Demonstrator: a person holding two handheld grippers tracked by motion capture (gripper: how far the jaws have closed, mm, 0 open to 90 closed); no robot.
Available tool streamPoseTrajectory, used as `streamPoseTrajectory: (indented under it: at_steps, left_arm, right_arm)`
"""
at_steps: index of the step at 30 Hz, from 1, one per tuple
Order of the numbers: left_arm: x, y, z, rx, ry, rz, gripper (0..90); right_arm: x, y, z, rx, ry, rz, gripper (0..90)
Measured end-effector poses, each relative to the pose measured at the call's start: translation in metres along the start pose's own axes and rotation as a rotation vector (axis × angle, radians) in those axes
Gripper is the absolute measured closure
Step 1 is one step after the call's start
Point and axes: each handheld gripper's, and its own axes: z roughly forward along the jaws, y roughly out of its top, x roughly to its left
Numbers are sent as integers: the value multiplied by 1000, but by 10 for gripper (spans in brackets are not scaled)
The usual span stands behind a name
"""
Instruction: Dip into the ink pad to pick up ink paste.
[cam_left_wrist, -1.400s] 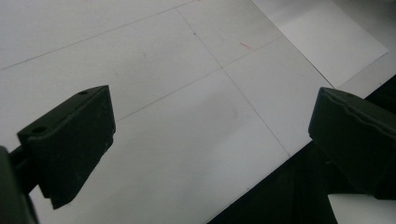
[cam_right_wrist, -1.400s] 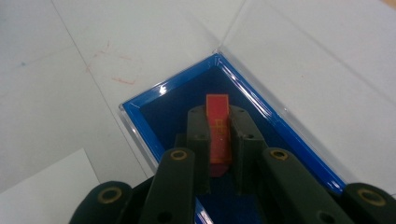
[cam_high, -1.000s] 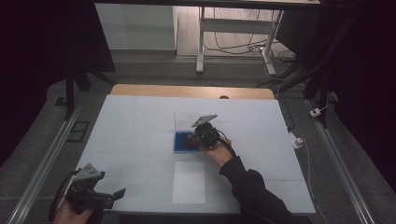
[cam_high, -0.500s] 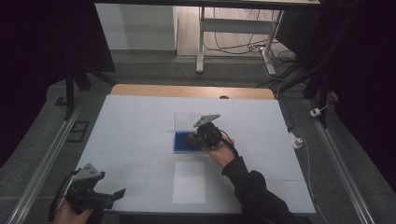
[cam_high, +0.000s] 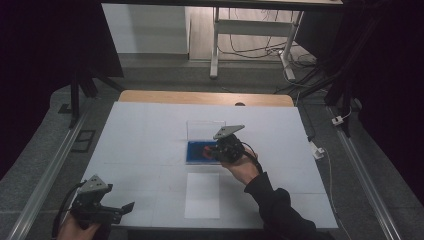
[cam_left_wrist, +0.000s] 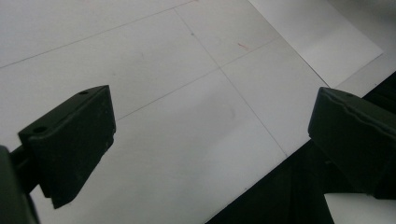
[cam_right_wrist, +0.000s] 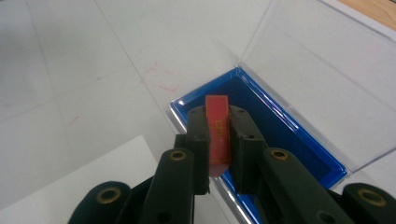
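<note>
2 black jaws of the right gripper (cam_right_wrist: 219, 140) are pinched on a small red card (cam_right_wrist: 217, 133), which stands on edge between the pads with its top poking out above them; faint yellow marks run down its face; the card hangs over the near end of a blue tray (cam_right_wrist: 306, 151), whose clear lid (cam_right_wrist: 322, 60) stands open behind it. In the high view the right gripper (cam_high: 220, 149) sits near the middle of the white table (cam_high: 145, 140), over the blue tray (cam_high: 196, 152), with the clear lid (cam_high: 202, 129) upright at the tray's far edge; a dark sleeve (cam_high: 275, 207) runs back from the hand toward the bottom edge; a white sheet of paper (cam_high: 202, 195) lies flat just nearer the person than the tray. The left gripper (cam_high: 112, 207) rests low at the near left corner of the table, well apart from the tray; its own view shows the left gripper (cam_left_wrist: 210, 135) with jaws spread wide, nothing between them, above bare table and the corner of the paper (cam_left_wrist: 317, 37).
</note>
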Motion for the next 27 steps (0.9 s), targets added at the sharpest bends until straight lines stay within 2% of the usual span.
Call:
streamPoseTrajectory:
  at_steps: [11,27]
  left_arm:
    - [0,0,0,0,-1,-1,13]
    - [0,0,0,-1,0,0,13]
  right_arm:
    - [12,-3,-19,-26,44,25,800]
    - [34,-15,-42,-36,99,9,799]
